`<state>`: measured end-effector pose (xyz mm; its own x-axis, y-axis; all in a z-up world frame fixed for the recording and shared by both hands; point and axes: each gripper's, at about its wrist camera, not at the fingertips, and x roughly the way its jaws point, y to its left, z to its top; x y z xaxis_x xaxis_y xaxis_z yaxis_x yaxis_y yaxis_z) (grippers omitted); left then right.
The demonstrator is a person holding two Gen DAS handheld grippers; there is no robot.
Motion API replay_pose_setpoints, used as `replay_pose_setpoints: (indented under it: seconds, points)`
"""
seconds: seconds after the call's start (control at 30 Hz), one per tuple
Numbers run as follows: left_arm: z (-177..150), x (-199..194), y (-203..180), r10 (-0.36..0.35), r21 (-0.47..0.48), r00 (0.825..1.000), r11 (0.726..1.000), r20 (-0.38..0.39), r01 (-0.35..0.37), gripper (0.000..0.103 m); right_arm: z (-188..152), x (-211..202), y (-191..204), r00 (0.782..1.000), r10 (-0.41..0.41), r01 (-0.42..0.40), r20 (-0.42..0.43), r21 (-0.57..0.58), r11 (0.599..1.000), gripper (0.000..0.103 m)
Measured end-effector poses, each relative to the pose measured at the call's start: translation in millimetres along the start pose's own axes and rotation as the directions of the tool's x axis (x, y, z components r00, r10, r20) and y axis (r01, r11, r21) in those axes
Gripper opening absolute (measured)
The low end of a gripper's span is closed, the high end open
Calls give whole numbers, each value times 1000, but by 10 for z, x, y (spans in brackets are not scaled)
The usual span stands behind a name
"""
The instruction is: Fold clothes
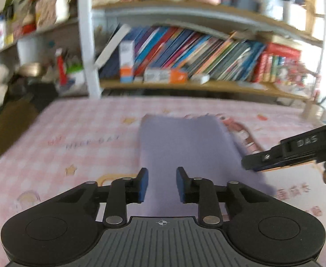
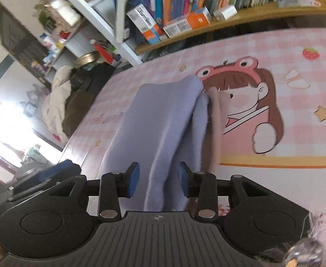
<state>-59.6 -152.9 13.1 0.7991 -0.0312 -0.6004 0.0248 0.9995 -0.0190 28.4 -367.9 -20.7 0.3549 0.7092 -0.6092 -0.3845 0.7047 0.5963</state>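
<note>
A lavender garment [image 1: 185, 146] lies folded into a long strip on the pink checked tablecloth [image 1: 73, 138]. My left gripper [image 1: 162, 183] is open, its blue pads apart just above the near end of the strip. My right gripper [image 2: 158, 179] is open too, its pads on either side of the strip's raised fold [image 2: 163, 120], not closed on it. In the left wrist view the right gripper [image 1: 296, 153] comes in from the right, at the garment's right edge. In the right wrist view the left gripper [image 2: 51, 173] shows at the left.
Wooden shelves with many books [image 1: 196, 51] and boxes stand behind the table. A white post [image 1: 87, 40] rises at the back left. A pile of clothes [image 2: 60, 102] lies off the table's left end. A cartoon girl print [image 2: 252, 102] covers the cloth to the right.
</note>
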Motion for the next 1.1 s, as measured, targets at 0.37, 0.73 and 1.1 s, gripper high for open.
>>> replay_pose_setpoints:
  seconds: [0.37, 0.73, 1.1]
  points:
    - [-197, 492, 146, -146, -36, 980, 989, -133, 143, 18, 14, -13, 193, 990, 52, -46, 131, -51, 998, 10]
    - [-116, 428, 229, -212, 12, 969, 977, -127, 215, 20, -73, 225, 22, 985, -165, 163, 42, 43, 986, 16]
    - [-39, 600, 367, -260, 29, 960, 964, -107, 265, 20, 86, 175, 157, 980, -144, 141, 138, 32, 990, 11]
